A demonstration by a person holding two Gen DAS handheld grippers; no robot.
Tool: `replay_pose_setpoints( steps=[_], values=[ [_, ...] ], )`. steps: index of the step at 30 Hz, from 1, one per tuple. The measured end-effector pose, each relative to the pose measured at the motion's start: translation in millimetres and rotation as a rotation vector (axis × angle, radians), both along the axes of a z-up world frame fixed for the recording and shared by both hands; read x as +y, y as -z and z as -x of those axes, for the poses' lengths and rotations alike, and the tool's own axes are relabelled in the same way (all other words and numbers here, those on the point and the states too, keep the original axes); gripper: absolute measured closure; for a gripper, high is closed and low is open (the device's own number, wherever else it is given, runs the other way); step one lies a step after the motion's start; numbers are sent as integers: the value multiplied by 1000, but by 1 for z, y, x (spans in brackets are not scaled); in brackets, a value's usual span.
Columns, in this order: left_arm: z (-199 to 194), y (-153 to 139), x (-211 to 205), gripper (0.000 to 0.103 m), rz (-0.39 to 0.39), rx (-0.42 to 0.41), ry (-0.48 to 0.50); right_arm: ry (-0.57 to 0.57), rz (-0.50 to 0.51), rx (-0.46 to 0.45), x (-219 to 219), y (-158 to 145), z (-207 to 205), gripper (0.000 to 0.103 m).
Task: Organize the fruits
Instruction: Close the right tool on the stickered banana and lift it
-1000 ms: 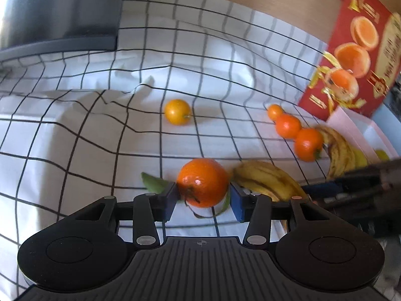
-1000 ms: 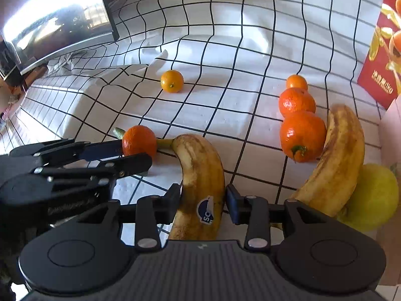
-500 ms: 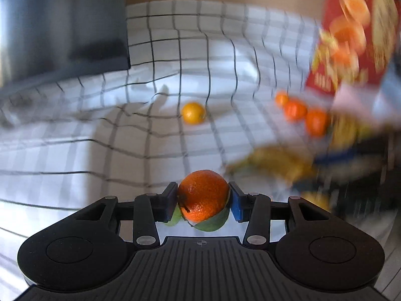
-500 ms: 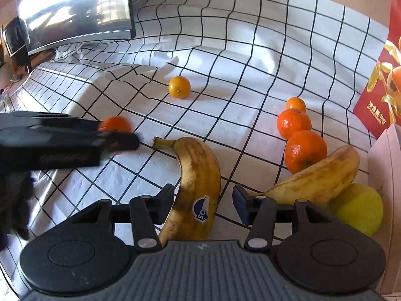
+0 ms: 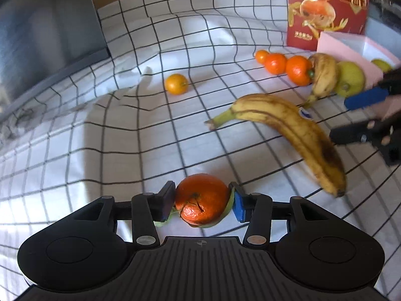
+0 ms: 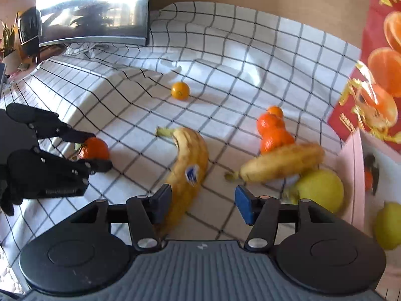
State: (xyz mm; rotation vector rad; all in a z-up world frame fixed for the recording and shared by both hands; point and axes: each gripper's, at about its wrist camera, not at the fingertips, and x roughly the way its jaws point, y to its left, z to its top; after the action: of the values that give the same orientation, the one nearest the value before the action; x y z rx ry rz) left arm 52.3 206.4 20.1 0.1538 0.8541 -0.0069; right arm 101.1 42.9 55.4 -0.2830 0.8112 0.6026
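Note:
My left gripper (image 5: 202, 202) is shut on an orange tangerine with green leaves (image 5: 201, 199), held just above the checked cloth; the gripper and the tangerine (image 6: 94, 148) also show at the left of the right wrist view. My right gripper (image 6: 203, 202) is open and empty, its left finger beside the stickered banana (image 6: 186, 168) lying on the cloth. That banana (image 5: 290, 130) lies to the right in the left wrist view. A second banana (image 6: 280, 161), three tangerines in a row (image 6: 274, 133) and a yellow-green fruit (image 6: 319, 190) lie at the right.
A lone small orange (image 6: 180, 90) sits mid-cloth. A pink box (image 6: 356, 175) with a lemon (image 6: 389, 225) and a red orange-printed carton (image 6: 376, 75) stand at the right. A monitor (image 6: 92, 7) stands at the back left.
My left gripper has lifted the tangerine and pulled back left, away from the banana. My right gripper has opened, let go of the stickered banana and drawn back.

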Motion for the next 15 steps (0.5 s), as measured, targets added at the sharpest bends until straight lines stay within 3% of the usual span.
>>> replay_pose_setpoints(
  steps=[4,15],
  values=[
    [0,0,6,52,107,0,-29,33,-28,25,-7,5,2,46],
    [6,0,15,50,184,9,-84,35,-84,60,7,8,-3,44]
  ],
)
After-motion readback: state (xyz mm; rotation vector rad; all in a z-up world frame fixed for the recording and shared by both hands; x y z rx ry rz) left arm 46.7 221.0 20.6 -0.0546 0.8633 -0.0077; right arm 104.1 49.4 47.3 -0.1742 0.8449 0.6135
